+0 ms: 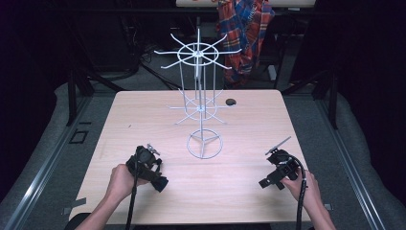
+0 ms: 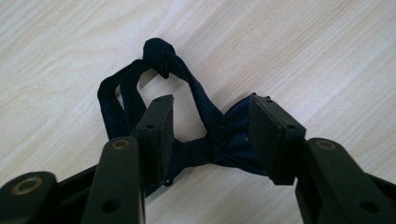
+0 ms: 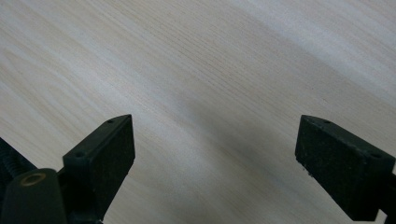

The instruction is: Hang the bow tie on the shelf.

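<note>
left gripper set over a dark bow tie on the table, right gripper idle.

high view: the left gripper [image 1: 149, 167] sits low at the near left of the table [image 1: 249, 139], the right gripper [image 1: 274, 168] well apart at the near right, the wire rack [image 1: 201, 96] beyond both. left gripper view: jaws released, straddling the bow tie [image 2: 187, 116], its knot between them, strap loop running away ahead. right gripper view: right jaws wide apart over bare wood, holding nothing.

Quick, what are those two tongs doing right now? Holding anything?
Left tongs: open, jaws set either side of a dark blue bow tie lying on the table, not clamped.
Right tongs: wide open, holding nothing.
</note>
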Demonstrator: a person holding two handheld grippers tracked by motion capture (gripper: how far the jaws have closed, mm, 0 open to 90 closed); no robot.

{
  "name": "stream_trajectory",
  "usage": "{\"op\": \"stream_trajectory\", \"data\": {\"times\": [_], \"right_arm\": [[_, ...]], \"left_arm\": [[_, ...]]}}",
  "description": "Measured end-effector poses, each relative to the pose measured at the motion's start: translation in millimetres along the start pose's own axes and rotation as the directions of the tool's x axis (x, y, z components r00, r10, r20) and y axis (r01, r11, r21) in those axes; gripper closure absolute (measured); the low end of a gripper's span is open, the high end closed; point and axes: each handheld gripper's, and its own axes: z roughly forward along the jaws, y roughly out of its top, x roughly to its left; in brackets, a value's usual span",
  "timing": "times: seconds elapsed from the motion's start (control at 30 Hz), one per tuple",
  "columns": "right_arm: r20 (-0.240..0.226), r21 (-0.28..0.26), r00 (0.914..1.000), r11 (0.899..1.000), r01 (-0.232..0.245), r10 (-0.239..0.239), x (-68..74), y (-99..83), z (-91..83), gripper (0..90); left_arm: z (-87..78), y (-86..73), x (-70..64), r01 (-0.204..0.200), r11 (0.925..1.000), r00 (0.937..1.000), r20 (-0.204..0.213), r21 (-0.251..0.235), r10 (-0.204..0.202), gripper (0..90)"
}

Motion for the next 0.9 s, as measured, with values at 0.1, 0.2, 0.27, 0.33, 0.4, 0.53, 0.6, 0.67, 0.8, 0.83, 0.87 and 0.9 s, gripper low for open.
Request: {"op": "stream_trajectory", "data": {"times": [0.1,0.2,0.27,0.33,0.4,0.53,0.6,0.67,0.8,0.83,0.87,0.9], "right_arm": [[-0.003,-0.003,1.0,1.0,-0.003,0.003,0.1,-0.2,0.5,11.8],[-0.004,-0.005,1.0,1.0,-0.003,0.003,0.1,-0.3,0.7,11.8],[-0.005,-0.003,1.0,1.0,0.0,0.0,0.0,-0.1,0.8,11.9],[-0.01,-0.005,0.9999,1.0,-0.004,0.004,0.5,-0.2,0.9,11.9],[-0.006,-0.003,1.0,1.0,0.001,-0.001,0.2,-0.1,0.4,11.9],[-0.007,-0.036,0.9997,0.999,-0.022,0.022,1.1,-1.7,2.6,11.9],[-0.003,-0.035,0.9998,0.999,-0.021,0.021,1.2,-1.7,2.4,11.9],[-0.007,-0.03,0.9997,0.999,-0.024,0.024,1.0,-1.8,2.0,11.9],[-0.003,-0.001,1.0,1.0,0.0,0.0,-0.9,-0.9,-0.8,11.9],[-0.007,-0.007,1.0,1.0,-0.005,0.005,-0.4,-1.1,-0.5,11.9],[-0.007,-0.009,1.0,1.0,-0.001,0.001,-0.7,-1.2,-0.5,11.9],[-0.001,-0.004,1.0,1.0,0.004,-0.004,-1.2,-1.1,-1.0,11.9]], "left_arm": [[4.6,1.6,2.1,0.01,0.9998,0.9999,0.011,0.019,-0.011,56.9],[9.4,3.1,4.8,0.018,0.9987,0.9997,0.016,0.049,-0.019,60.2],[12.2,3.9,5.9,0.016,0.9977,0.9995,0.025,0.066,-0.018,62.9],[14.4,4.8,6.1,0.015,0.9971,0.9993,0.032,0.074,-0.017,66.5],[15.8,5.6,6.2,0.007,0.9965,0.9992,0.038,0.083,-0.01,69.6],[17.1,6.0,6.5,-0.003,0.996,0.9992,0.04,0.089,-0.001,82.4],[16.9,5.8,6.7,-0.008,0.9962,0.9992,0.04,0.087,0.004,83.8],[16.2,5.2,6.6,-0.013,0.9967,0.9992,0.038,0.08,0.01,86.6],[12.7,4.4,8.1,-0.02,0.9977,0.9993,0.033,0.065,0.017,87.1],[11.3,4.1,8.6,-0.016,0.9984,0.9993,0.034,0.055,0.014,87.2],[9.3,3.9,9.3,-0.017,0.9987,0.9993,0.033,0.047,0.016,87.2],[7.7,3.7,9.9,-0.018,0.9991,0.9994,0.03,0.038,0.017,87.2]]}}
